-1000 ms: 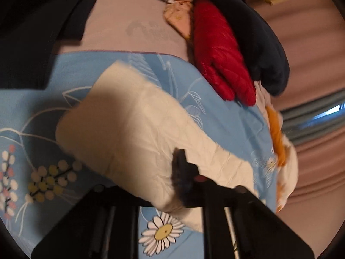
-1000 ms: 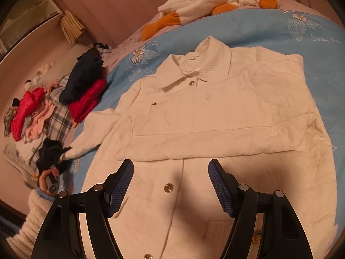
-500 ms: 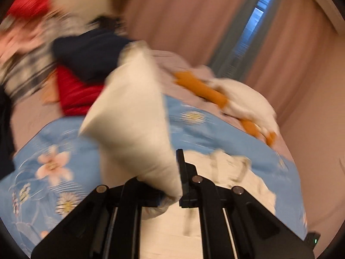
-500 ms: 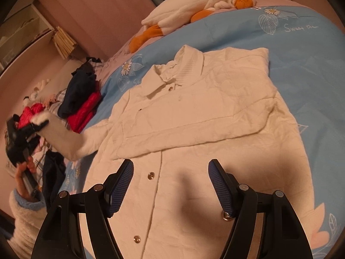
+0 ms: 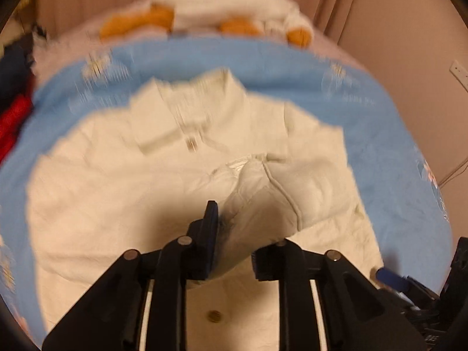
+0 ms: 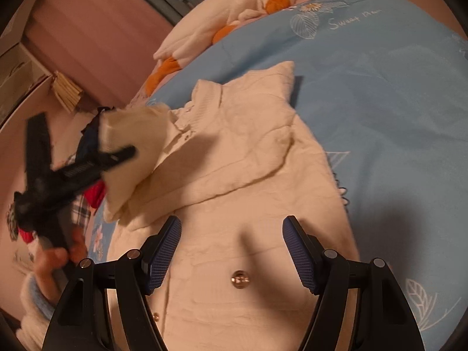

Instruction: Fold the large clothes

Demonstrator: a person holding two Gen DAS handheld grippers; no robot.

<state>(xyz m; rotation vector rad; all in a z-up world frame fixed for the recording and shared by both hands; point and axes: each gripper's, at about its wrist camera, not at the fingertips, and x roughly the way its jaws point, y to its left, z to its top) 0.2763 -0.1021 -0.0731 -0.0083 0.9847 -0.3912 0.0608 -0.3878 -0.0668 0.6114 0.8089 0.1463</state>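
Observation:
A cream buttoned jacket (image 6: 239, 175) lies front-up on the blue bedspread (image 6: 380, 102), one sleeve folded across its chest. My left gripper (image 5: 234, 228) is shut on the other sleeve's cuff (image 5: 257, 193) and holds it lifted over the jacket's body; in the right wrist view it (image 6: 117, 158) hangs at the left with the sleeve (image 6: 131, 137) draped from it. My right gripper (image 6: 231, 251) is open and empty, low over the jacket's lower front near a metal button (image 6: 239, 278). The left wrist view is motion-blurred.
A white and orange plush duck (image 6: 222, 20) lies at the head of the bed. A pile of red, navy and plaid clothes (image 5: 11, 111) sits off the bed's left side. A wall socket (image 5: 459, 71) and curtains (image 6: 96, 29) are behind.
My left gripper has lifted the sleeve off the bedspread at the left and swung it up and over the jacket. My right gripper has shifted lower along the jacket, staying open.

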